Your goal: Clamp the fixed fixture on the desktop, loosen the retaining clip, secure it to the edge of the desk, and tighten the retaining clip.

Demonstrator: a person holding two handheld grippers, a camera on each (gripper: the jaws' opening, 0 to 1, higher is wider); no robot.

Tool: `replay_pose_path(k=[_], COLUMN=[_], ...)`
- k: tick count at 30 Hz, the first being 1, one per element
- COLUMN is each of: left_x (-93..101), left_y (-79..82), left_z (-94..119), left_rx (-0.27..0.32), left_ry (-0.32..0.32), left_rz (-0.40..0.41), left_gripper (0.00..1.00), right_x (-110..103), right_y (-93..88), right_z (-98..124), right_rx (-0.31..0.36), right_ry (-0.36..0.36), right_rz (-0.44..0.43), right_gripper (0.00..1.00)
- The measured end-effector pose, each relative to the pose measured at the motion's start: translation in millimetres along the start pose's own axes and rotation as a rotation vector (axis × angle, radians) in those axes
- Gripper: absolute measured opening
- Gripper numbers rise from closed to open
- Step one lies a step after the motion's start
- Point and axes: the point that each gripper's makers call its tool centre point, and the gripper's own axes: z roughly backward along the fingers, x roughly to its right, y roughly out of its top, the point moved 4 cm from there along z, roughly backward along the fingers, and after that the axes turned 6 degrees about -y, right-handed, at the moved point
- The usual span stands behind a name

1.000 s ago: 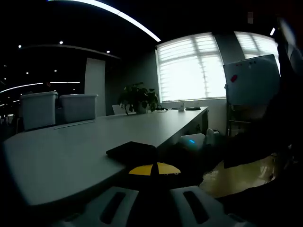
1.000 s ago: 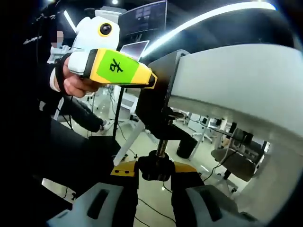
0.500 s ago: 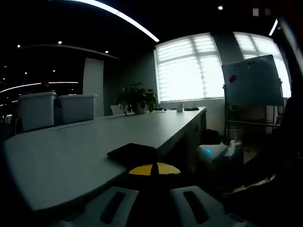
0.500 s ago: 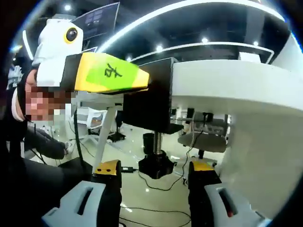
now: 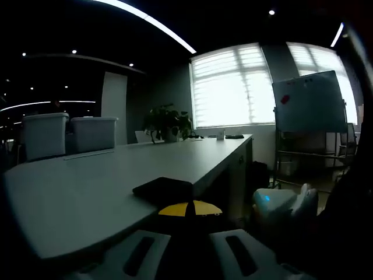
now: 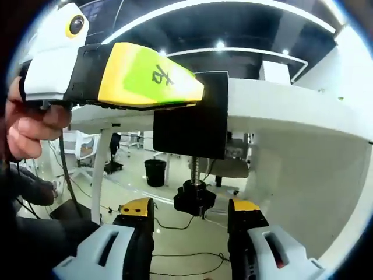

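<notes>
Seen from below the desk in the right gripper view, the right gripper point(image 6: 189, 213) holds its jaws spread, a yellow-tipped one on either side of the black screw knob point(image 6: 195, 198), which hangs just ahead of them and between them, apparently untouched. The knob's threaded rod point(image 6: 196, 169) runs straight up, its long axis in line with the view's vertical, into the black fixture point(image 6: 191, 122) hooked over the edge of the white desk point(image 6: 280, 105). The left gripper point(image 6: 125, 76), a yellow-and-green body held in a person's hand point(image 6: 32, 122), pinches the fixture's upper part from the left. The right gripper is the nearer to the knob, so tightening looks to fall to it: close on the knob and turn about the rod. In the left gripper view, its jaws sit together on the fixture's top plate point(image 5: 163, 188) on the desktop, with storage bins point(image 5: 70, 134), a potted plant point(image 5: 169, 121) and a whiteboard point(image 5: 309, 102) beyond.
</notes>
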Motion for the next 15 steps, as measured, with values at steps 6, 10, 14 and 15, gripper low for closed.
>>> replay_pose_path(k=[6, 10, 14, 15], left_x=[-0.3, -0.6, -0.9, -0.9], left_y=[0.0, 0.1, 0.0, 0.0], left_z=[-0.1, -0.2, -0.2, -0.2], left_rx=[0.001, 0.001, 0.003, 0.003], left_ry=[0.001, 0.003, 0.005, 0.005], left_rz=[0.001, 0.002, 0.004, 0.003], left_gripper=[0.01, 0.01, 0.01, 0.01], right_x=[1.5, 1.4, -2.4, -2.5], right_y=[3.0, 3.1, 2.5, 2.2], right_z=[-2.0, -5.3, -7.3, -7.9], right_rx=[0.021, 0.022, 0.025, 0.023], right_ry=[-0.016, -0.023, -0.020, -0.021], right_rz=[-0.018, -0.030, -0.022, -0.018], right_gripper=[0.46, 0.44, 0.39, 0.40])
